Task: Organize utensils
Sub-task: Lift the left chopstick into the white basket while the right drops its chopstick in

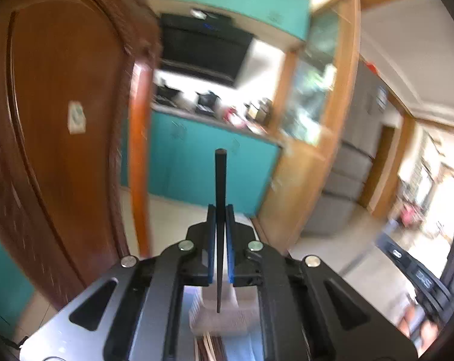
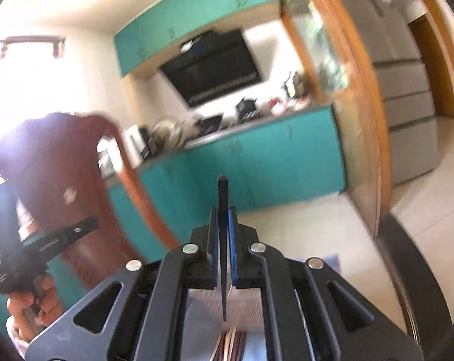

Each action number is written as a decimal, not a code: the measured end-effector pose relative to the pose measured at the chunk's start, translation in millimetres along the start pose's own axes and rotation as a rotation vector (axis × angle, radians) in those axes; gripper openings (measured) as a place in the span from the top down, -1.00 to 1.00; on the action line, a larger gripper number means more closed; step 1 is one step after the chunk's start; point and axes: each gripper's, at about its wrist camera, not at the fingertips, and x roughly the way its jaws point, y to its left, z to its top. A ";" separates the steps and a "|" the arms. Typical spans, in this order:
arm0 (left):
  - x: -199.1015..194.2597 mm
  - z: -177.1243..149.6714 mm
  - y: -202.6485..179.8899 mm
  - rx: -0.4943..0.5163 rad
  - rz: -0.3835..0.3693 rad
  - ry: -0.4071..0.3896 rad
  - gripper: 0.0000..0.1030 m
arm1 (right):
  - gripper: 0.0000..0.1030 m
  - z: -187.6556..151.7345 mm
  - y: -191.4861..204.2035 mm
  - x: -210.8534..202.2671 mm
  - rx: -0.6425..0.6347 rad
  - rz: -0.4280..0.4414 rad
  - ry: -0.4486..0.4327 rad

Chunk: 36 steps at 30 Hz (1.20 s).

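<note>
A black chopstick [image 1: 220, 210] is clamped upright in the left gripper [image 1: 220, 210]; another chopstick [image 2: 223, 225] in the right gripper [image 2: 223, 213].

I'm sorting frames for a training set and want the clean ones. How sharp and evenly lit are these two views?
Left wrist view: the background kitchen is motion-smeared, while the left gripper and its black chopstick stay crisp. Right wrist view: similar smear, plus blown-out glare at upper left; the right gripper and its chopstick stay sharp. Both bend straight edges, fisheye-style.
</note>
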 end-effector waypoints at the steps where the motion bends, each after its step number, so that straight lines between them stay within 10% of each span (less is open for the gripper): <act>1: 10.9 0.3 3.0 -0.016 0.005 -0.006 0.87 | 0.87 2.5 -2.6 6.8 0.012 -0.008 -0.033; 13: 130.3 -66.7 2.9 0.013 0.120 0.182 0.86 | 0.87 -67.2 -2.2 88.3 -0.124 -0.122 0.158; 16: 128.8 -78.3 7.4 0.016 0.127 0.219 0.86 | 0.83 -73.1 -2.7 85.4 -0.136 -0.129 0.178; 20: 107.9 -85.8 8.1 0.019 0.117 0.215 0.53 | -0.18 -66.5 -11.5 54.4 -0.080 -0.130 0.118; 29: 41.5 -139.4 11.4 0.176 0.224 0.193 0.25 | -0.20 -106.7 -7.9 -14.4 -0.196 -0.072 0.110; 36: 46.6 -152.1 33.0 0.104 0.251 0.306 0.24 | -0.03 -235.3 -21.7 78.4 -0.074 0.013 0.721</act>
